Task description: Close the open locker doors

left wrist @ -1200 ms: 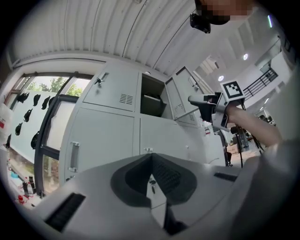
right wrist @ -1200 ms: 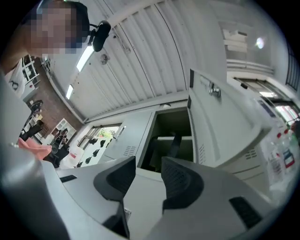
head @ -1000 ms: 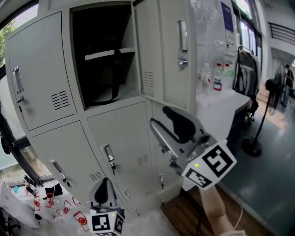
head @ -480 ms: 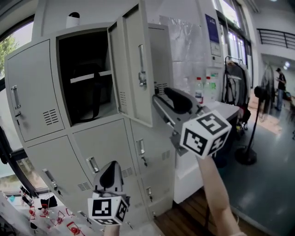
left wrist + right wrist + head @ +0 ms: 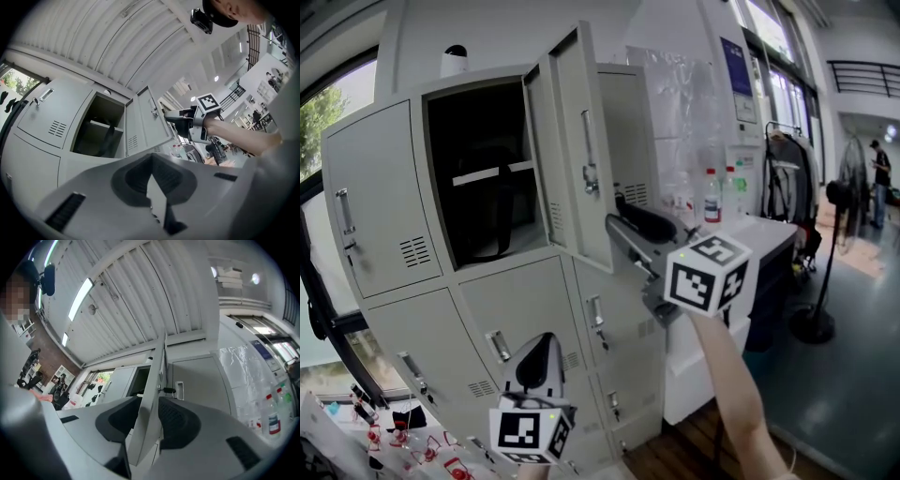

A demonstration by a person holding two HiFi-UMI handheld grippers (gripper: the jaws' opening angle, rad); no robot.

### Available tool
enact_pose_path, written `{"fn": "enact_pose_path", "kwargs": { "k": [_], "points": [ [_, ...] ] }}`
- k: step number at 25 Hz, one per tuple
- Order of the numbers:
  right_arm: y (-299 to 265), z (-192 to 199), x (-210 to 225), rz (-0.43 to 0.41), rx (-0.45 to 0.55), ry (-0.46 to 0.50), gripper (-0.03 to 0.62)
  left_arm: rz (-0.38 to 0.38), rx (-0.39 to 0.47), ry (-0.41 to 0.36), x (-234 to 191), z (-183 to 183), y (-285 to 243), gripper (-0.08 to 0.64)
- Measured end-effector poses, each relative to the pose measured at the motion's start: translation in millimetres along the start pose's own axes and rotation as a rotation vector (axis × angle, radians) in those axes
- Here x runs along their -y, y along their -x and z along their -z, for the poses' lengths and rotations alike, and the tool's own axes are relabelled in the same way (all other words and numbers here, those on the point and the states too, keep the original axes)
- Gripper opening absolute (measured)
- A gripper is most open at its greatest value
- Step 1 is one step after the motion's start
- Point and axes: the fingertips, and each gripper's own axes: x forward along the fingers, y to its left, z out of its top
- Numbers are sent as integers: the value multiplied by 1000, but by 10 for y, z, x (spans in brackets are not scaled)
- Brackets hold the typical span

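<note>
Both grippers have risen since a second ago, and the right gripper [image 5: 614, 216] has gone from below the door [image 5: 572, 150] up to its free edge. Its jaws have just been closing and now pinch that edge, low down under the handle [image 5: 592, 176], while the door stands roughly half open from the upper middle locker [image 5: 478, 187]. Left gripper [image 5: 544, 342] hangs low in front of the lower lockers [image 5: 525, 309], apart from them, its jaws together on nothing.

An open door [image 5: 572, 141] juts forward from the upper row of lockers [image 5: 384, 206]; a desk [image 5: 769, 232] carrying bottles [image 5: 711, 195] stands right.
</note>
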Motion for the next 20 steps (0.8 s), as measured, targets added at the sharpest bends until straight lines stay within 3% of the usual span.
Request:
{"fn": "enact_pose_path", "kwargs": {
  "k": [7,20],
  "points": [
    [-78,-27,-211,-45,18,45,87,-13,-5,-13,-122,28,42,5],
    [-552,19,-990,-172,48,66,89,-57,1,-12,-538,67,268,5]
  ]
}}
